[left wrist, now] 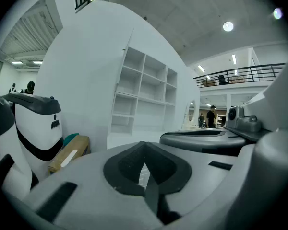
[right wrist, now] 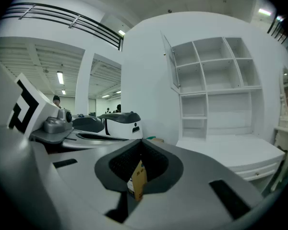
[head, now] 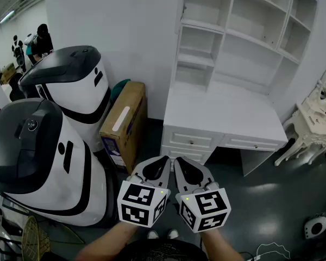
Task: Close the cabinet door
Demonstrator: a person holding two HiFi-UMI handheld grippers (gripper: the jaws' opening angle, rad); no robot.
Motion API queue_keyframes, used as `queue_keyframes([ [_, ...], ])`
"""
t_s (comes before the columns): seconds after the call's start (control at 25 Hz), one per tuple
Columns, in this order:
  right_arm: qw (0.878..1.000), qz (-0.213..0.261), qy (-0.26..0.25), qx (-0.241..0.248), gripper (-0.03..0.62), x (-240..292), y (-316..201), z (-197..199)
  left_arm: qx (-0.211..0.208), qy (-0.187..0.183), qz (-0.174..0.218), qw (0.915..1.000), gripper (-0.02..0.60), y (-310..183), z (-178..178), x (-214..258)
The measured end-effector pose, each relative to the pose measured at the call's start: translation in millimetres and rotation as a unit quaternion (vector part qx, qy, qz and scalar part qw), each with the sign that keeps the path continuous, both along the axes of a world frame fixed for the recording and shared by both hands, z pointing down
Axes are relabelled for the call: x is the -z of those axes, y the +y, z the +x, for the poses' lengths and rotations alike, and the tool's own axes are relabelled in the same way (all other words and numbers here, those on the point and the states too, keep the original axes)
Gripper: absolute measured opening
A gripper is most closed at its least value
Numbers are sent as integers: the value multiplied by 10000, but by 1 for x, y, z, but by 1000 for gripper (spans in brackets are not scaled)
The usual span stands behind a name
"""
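Grey floor (head: 271, 200) beneath white desk (head: 223, 113) with open-shelved hutch (head: 244, 37), cabinet door (right wrist: 172, 63) swung ajar at hutch's upper left corner, well ahead of and above left tool (head: 164, 161) and right tool (head: 177, 162), both clenched empty, side by side, touching nothing.

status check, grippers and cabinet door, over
Left gripper, right gripper shut, empty, side by side. White cabinet door open, untouched. White desk beneath it.
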State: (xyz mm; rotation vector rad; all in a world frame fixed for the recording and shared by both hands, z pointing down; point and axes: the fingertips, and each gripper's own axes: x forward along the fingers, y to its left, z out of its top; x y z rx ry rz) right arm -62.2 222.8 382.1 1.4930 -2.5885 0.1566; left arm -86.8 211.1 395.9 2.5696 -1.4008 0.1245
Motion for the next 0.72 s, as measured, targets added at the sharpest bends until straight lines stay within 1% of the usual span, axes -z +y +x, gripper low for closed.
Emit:
queue_keyframes([
  [0.28,9999,-46,-136,-15,20,-1,-2,-6,-23,15,-28,10000,12,-2,-6,-1],
  [0.72,9998,-131,-169,-20,21,-8,-20,-11,-9,4,-77,10000,12,-20,-15,-5],
])
